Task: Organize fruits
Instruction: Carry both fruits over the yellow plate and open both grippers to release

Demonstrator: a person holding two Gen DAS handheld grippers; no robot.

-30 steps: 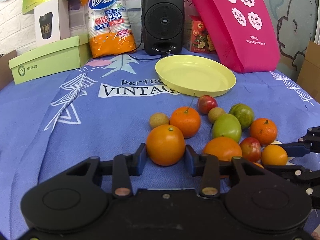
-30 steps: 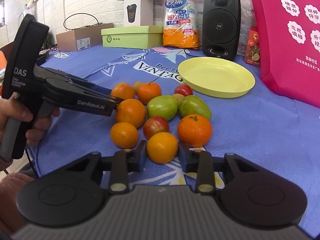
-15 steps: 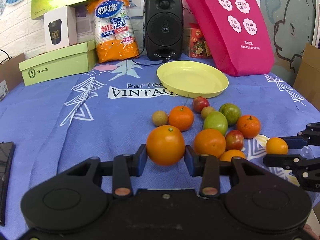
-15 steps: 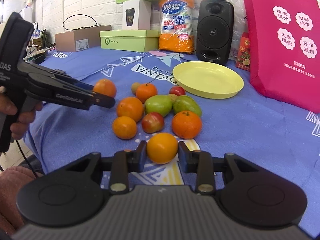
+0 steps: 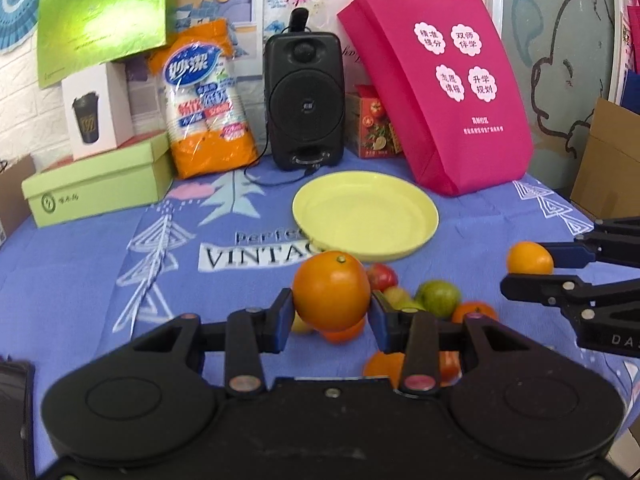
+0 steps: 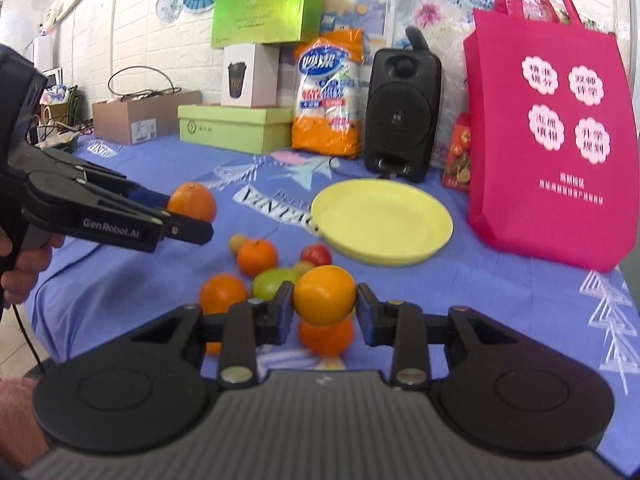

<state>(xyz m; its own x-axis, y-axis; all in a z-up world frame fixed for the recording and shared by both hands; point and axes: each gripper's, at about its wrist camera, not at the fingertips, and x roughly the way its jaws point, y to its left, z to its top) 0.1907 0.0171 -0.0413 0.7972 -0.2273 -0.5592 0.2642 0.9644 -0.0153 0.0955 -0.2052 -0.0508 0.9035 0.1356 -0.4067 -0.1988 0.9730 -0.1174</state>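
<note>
The left hand-held gripper [image 5: 331, 314] is clamped on a large orange [image 5: 331, 295], and the right hand-held gripper [image 6: 323, 312] on a smaller yellow-orange fruit [image 6: 324, 295]. Both fruits hang above the tabletop pile, short of the empty yellow plate [image 5: 416, 216], probably their destination.

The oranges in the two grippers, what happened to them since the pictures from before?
Both went up. The left gripper lifted its big orange off the blue cloth, and the right gripper lifted its small orange above the fruit pile. Both grips were already closed and stayed closed. The yellow plate is still empty, and the pile stayed put.
</note>
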